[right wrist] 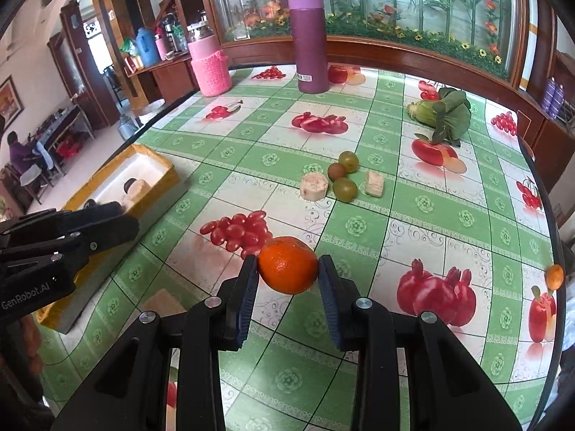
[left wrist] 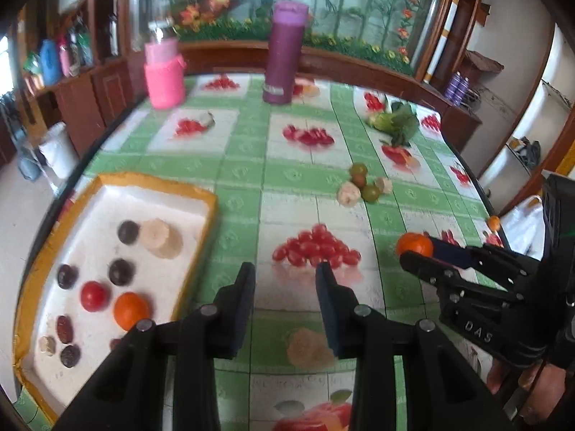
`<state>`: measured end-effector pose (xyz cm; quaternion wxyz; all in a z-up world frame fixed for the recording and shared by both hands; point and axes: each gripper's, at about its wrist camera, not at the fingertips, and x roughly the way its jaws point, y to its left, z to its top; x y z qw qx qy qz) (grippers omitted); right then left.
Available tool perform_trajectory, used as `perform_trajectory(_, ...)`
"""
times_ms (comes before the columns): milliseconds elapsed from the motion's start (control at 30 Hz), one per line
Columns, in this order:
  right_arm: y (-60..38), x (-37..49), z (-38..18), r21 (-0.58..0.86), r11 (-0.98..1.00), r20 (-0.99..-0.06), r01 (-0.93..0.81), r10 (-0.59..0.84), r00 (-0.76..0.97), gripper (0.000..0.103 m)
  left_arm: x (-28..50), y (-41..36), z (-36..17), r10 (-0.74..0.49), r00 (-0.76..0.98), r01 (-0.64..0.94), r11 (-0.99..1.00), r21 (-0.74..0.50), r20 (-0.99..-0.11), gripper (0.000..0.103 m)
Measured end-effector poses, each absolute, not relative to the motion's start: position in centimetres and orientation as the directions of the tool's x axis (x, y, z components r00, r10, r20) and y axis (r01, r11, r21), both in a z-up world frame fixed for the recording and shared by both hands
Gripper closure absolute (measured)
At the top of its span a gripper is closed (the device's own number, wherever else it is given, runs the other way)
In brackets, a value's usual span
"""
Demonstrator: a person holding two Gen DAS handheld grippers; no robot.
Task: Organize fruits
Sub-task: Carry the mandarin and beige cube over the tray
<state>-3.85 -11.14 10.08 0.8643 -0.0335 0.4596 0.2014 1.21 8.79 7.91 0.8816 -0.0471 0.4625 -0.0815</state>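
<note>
My right gripper [right wrist: 287,269] is shut on a small orange [right wrist: 288,269] and holds it above the table; it also shows in the left wrist view [left wrist: 417,251] with the orange [left wrist: 414,244]. My left gripper [left wrist: 285,276] is open and empty beside the yellow-rimmed white tray [left wrist: 201,194], which holds an orange [left wrist: 131,310], a red tomato [left wrist: 94,296], dark grapes and a banana piece [left wrist: 160,237]. Loose fruit lies mid-table: green grapes [right wrist: 345,188], a brown one [right wrist: 336,171] and banana pieces [right wrist: 314,186]. Another small orange [right wrist: 555,276] sits at the right table edge.
A purple flask [right wrist: 309,36] and a pink knitted jar [right wrist: 210,68] stand at the back of the table. Leafy greens [right wrist: 442,113] lie at the back right. The tray [right wrist: 154,168] lies near the table's left edge. A wooden cabinet runs behind the table.
</note>
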Motion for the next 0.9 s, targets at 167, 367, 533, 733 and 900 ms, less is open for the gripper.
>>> perform_trajectory(167, -12.2, -4.1, 9.0, 0.119, 0.932, -0.834, -0.342, 0.281, 0.475, 0.07, 1.1, 6.9, 5.9, -0.241, 0.455, 0.186, 0.967, -0.173, -0.857, 0.065)
perform_trajectory(367, -14.7, -4.8, 7.9, 0.143, 0.945, -0.844, -0.293, 0.271, 0.462, 0.07, -1.8, 6.0, 5.1, -0.235, 0.425, 0.291, 0.95, -0.113, -0.874, 0.031)
perform_trajectory(533, -15.3, -4.7, 6.7, 0.172, 0.948, -0.853, -0.269, 0.28, 0.441, 0.07, -1.0, 6.6, 3.0, -0.237, 0.387, 0.257, 0.956, -0.143, -0.891, 0.036)
perform_trajectory(733, -15.2, -4.7, 6.9, 0.172, 0.943, -0.847, -0.286, 0.29, 0.446, 0.07, -0.4, 6.6, 1.7, -0.248, 0.398, 0.217, 0.961, -0.171, -0.883, 0.064)
perform_trajectory(900, -15.1, -4.8, 6.9, 0.172, 0.942, -0.845, -0.289, 0.292, 0.449, 0.07, -0.1, 6.7, 2.4, -0.242, 0.415, 0.19, 0.966, -0.177, -0.877, 0.064)
